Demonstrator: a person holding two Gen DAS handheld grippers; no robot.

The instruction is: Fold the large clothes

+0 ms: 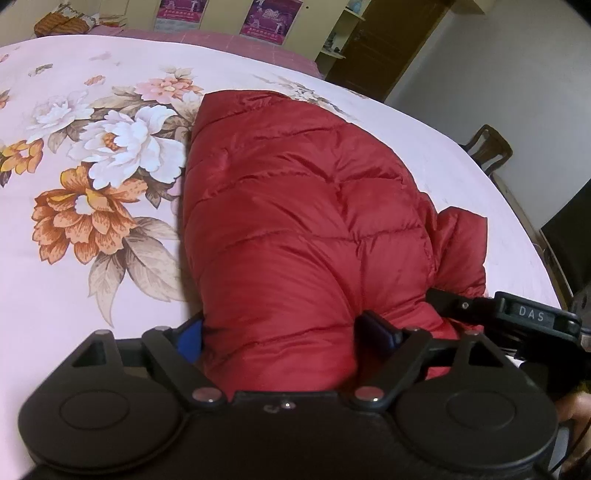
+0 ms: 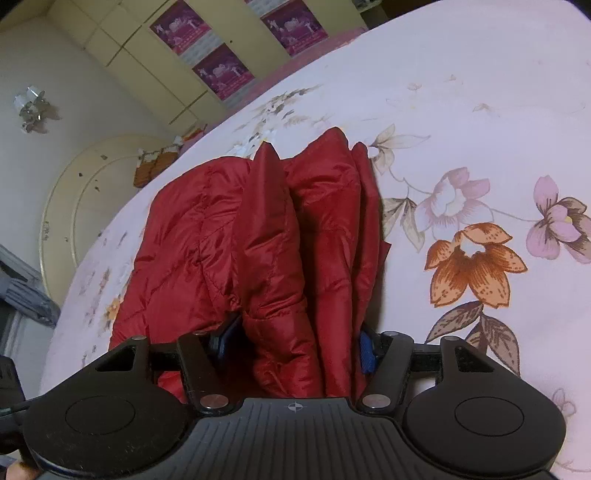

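Note:
A red quilted puffer jacket (image 1: 295, 206) lies folded into a thick bundle on the pink floral bedsheet (image 1: 92, 295). My left gripper (image 1: 284, 332) holds the near end of the bundle, which bulges out past the blue pads (image 1: 190, 339) on both sides. In the right wrist view the jacket (image 2: 258, 229) shows as several upright bunched folds. My right gripper (image 2: 295, 343) squeezes those folds between its blue pads (image 2: 365, 350). The black body of the right gripper (image 1: 524, 317) shows just right of the left one, at the jacket's edge.
The bed's right edge curves past a wooden chair (image 1: 487, 147) and a dark door (image 1: 380, 51). Wardrobe doors with purple posters (image 2: 221, 72) stand beyond the bed. An orange patterned cloth (image 1: 62, 22) lies at the far corner. A cream headboard (image 2: 85, 192) is at the left.

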